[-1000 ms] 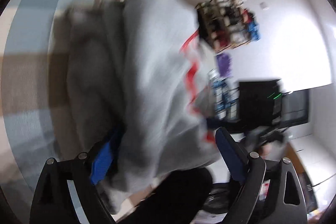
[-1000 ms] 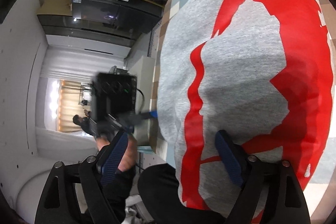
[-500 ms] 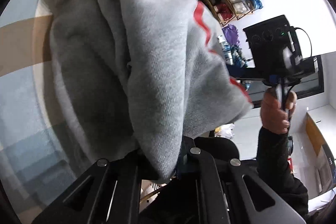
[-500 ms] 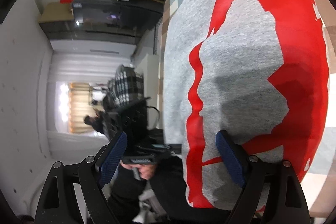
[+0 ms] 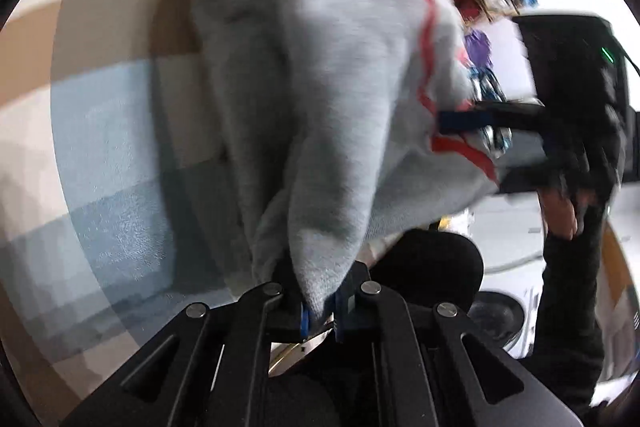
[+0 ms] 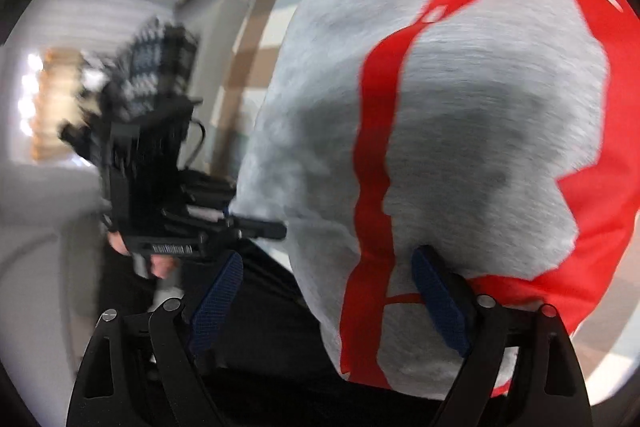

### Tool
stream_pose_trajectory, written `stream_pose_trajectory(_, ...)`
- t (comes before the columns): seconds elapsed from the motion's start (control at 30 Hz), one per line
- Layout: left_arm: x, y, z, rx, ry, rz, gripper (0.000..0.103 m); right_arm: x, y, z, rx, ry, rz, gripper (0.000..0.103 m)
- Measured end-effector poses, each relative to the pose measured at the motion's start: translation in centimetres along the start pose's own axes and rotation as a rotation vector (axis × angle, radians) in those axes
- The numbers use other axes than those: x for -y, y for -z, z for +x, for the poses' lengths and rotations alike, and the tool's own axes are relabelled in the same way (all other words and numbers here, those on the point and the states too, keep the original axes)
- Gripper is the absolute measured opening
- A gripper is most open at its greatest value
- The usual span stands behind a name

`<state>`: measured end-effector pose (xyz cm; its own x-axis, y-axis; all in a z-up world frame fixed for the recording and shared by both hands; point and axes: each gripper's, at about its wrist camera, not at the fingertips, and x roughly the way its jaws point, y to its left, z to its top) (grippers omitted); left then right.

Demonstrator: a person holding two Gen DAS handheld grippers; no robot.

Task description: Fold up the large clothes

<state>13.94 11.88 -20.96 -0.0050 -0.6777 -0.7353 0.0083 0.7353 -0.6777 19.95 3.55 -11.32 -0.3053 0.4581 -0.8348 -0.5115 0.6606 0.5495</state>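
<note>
Beside the checkered cloth, left claw pinches sweatshirt.

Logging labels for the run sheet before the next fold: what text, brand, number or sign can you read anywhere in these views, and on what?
White lettering on the black body of the left gripper, right wrist view: blurred, unreadable.
Red print on the grey fleece sweatshirt: abstract shapes only, no letters legible.
Green light on the black right gripper housing: an indicator, not text.
Nothing else legible.
</note>
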Motion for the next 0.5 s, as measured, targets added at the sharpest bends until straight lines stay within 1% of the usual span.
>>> stream_pose_trajectory(0.03,-0.2,0.0,-0.1,0.001,0.009,-0.009,0.004,-0.6,0.0,0.4,-0.009,0.029,-0.025,0.102)
stream_pose_trajectory(0.07,-0.5,-0.1,-0.6,0.018,0.016,-0.029,0.004,-1.5,0.1,1.1,-0.024,0.072,-0.064,0.103)
stream_pose_trajectory(0.13,-0.1,-0.3,-1.9,0.035,0.032,-0.022,0.004,-2.5,0.2,1.8,-0.017,0.149,-0.106,0.103)
stream_pose_trajectory(0.17,0.3,-0.8,-2.3,0.043,0.026,-0.012,0.004,-2.4,0.4,2.1,-0.003,0.161,-0.109,0.103)
stream_pose_trajectory(0.2,0.8,-1.2,-2.9,0.058,0.022,-0.001,0.005,-2.2,0.5,1.9,0.022,0.147,-0.106,0.103)
stream_pose_trajectory(0.23,1.3,-1.6,-3.8,0.084,0.030,0.010,0.008,-1.9,0.7,1.6,0.044,0.123,-0.098,0.103)
stream_pose_trajectory(0.27,1.6,-1.3,-4.2,0.095,0.033,0.014,0.012,-1.3,0.9,1.1,0.071,0.077,-0.079,0.103)
stream_pose_trajectory(0.3,1.9,-1.6,-4.7,0.102,0.034,0.011,0.024,-0.6,1.1,0.6,0.095,0.032,-0.063,0.103)
stream_pose_trajectory(0.33,1.9,-1.7,-5.1,0.112,0.041,0.001,0.039,0.4,1.5,0.0,0.130,-0.037,-0.038,0.103)
stream_pose_trajectory(0.4,1.6,-2.7,-6.7,0.153,0.054,-0.018,0.052,2.0,2.3,-1.0,0.195,-0.160,0.004,0.103)
stream_pose_trajectory(0.43,1.4,-3.3,-7.6,0.182,0.055,-0.034,0.060,2.6,2.6,-1.3,0.218,-0.203,0.017,0.103)
stream_pose_trajectory(0.47,1.5,-3.8,-7.9,0.201,0.058,-0.045,0.063,3.4,3.0,-1.6,0.243,-0.251,0.031,0.103)
stream_pose_trajectory(0.5,1.4,-4.5,-8.2,0.225,0.071,-0.051,0.068,3.8,3.3,-1.8,0.261,-0.281,0.040,0.103)
